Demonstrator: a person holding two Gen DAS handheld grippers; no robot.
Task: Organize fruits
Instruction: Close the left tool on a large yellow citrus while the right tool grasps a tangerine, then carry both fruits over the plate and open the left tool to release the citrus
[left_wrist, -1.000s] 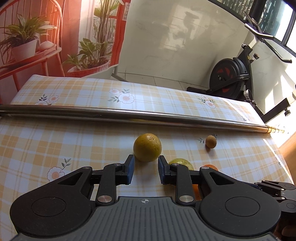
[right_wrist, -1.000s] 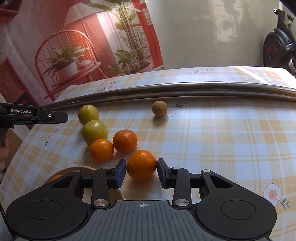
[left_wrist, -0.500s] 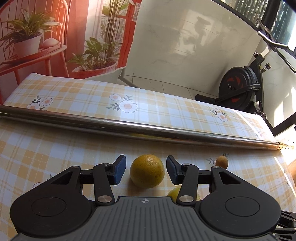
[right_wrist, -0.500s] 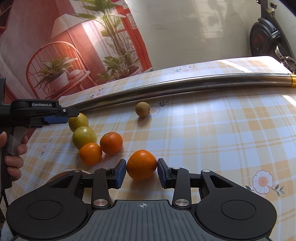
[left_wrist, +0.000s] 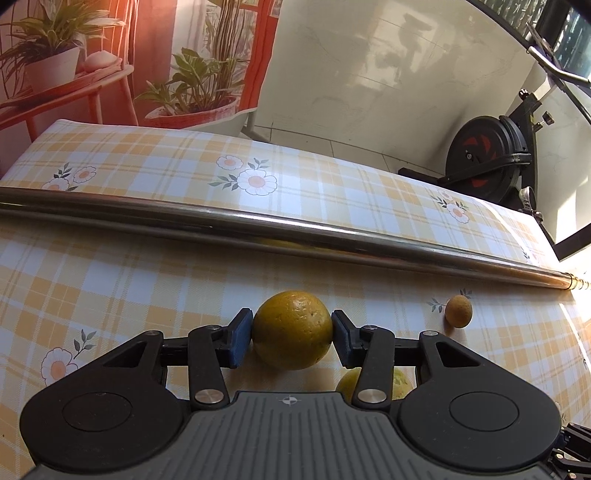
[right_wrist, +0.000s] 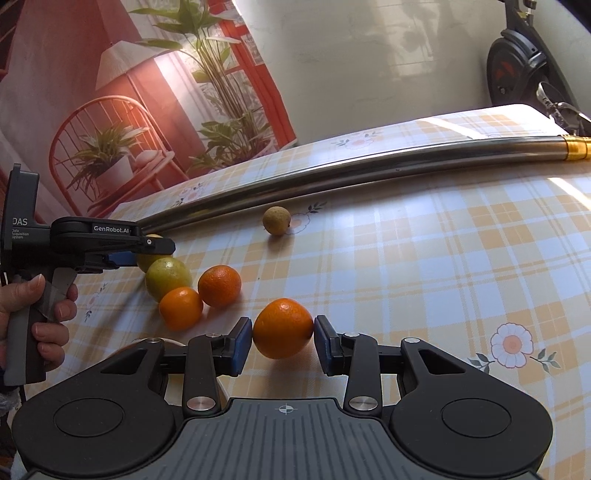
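Observation:
A yellow-green citrus sits between the blue pads of my left gripper, and both pads touch its sides. Seen from the right wrist view, that left gripper reaches over the same fruit at the left of the fruit group. My right gripper is shut on an orange. Beside it on the checked tablecloth lie a greenish citrus, two oranges and a small brown fruit.
A steel pipe lies across the table behind the fruit. The small brown fruit rests right of my left gripper. A hand holds the left gripper's handle. A pale round rim shows behind my right gripper's left finger. An exercise bike stands beyond the table.
My left gripper opened wider, moved forward around the yellow-green citrus, and its pads now touch it. My right gripper kept hold of the orange and drew back to the right.

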